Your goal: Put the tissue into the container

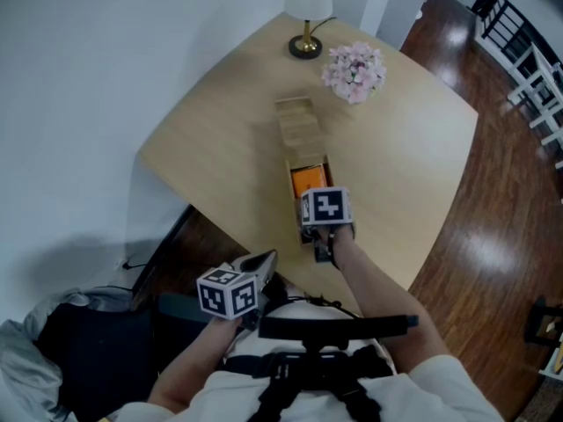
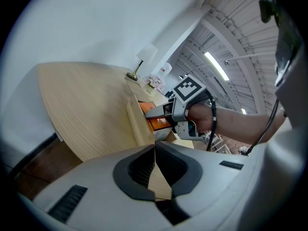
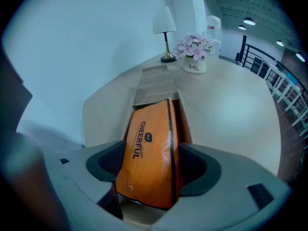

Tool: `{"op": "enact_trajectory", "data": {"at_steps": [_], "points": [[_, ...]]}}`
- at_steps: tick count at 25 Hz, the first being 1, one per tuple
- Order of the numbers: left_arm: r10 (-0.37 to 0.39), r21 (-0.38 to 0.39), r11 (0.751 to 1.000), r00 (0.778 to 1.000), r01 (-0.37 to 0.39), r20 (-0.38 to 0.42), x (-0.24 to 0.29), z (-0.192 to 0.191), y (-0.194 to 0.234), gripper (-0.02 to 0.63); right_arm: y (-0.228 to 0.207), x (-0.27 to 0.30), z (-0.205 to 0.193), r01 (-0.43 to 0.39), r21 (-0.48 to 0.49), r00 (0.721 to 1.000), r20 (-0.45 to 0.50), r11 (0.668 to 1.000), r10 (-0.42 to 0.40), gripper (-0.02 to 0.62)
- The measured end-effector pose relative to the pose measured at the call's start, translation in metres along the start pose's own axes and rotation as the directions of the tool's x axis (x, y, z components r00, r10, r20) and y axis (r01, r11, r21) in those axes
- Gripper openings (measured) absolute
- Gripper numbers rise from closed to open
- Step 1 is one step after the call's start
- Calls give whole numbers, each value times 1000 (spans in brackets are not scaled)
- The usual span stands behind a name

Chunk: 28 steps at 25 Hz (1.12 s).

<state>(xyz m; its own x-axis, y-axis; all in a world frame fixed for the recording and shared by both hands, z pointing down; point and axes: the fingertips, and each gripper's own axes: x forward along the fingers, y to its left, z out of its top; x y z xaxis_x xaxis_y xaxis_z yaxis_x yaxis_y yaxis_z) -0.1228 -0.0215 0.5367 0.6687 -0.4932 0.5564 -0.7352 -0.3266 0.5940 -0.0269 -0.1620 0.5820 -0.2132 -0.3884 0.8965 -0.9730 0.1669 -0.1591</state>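
An orange tissue pack (image 3: 150, 153) stands on edge between the pads of my right gripper (image 3: 153, 170), which is shut on it. The pack's far end lies in the open end of a long wooden container (image 3: 155, 86). In the head view the right gripper (image 1: 314, 197) hovers over the container's (image 1: 297, 128) near end, with the orange pack (image 1: 308, 179) showing inside. My left gripper (image 1: 262, 262) hangs off the table's near edge, shut and empty. In the left gripper view its jaws meet (image 2: 155, 149), and beyond them are the container (image 2: 136, 124) and the pack (image 2: 157, 123).
The container lies on a light wooden table (image 1: 207, 148). A lamp (image 1: 306, 35) and a pot of pink flowers (image 1: 354, 71) stand at the far edge. White chairs (image 1: 538, 69) stand on the dark wood floor at the right. A dark bag (image 1: 79, 345) lies at lower left.
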Motion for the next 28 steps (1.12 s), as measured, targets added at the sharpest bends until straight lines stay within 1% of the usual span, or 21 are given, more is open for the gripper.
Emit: {"op": "enact_trajectory", "data": {"at_steps": [5,11,13,17,18,24,28], "points": [[-4,-2,1000,1000,4,0,0,1,0,-5,0,-2,-3,-52,44,998,-22,998,53,359],[-12,8,1000,1000,12,13,0,7,-3,-5,0,-9,-10,-98,53,994,-35,994,99,359],[-20,14,1000,1000,19,20,2,12,-7,-5,1,-7,-10,-94,32,994,-44,995,96,359],[-38,32,999,999,37,33,2,20,-17,-5,5,-2,-7,-61,-42,996,-60,997,59,361],[-41,35,999,999,40,36,1,21,-20,-5,6,-2,-8,-63,-52,996,-61,997,59,373],[-47,36,998,997,45,53,-4,25,-25,-5,8,-7,-11,-88,-45,995,-44,995,86,411],[-44,40,998,997,42,62,-6,28,-26,-5,7,-17,-5,-89,-52,996,-1,995,89,425]]}}
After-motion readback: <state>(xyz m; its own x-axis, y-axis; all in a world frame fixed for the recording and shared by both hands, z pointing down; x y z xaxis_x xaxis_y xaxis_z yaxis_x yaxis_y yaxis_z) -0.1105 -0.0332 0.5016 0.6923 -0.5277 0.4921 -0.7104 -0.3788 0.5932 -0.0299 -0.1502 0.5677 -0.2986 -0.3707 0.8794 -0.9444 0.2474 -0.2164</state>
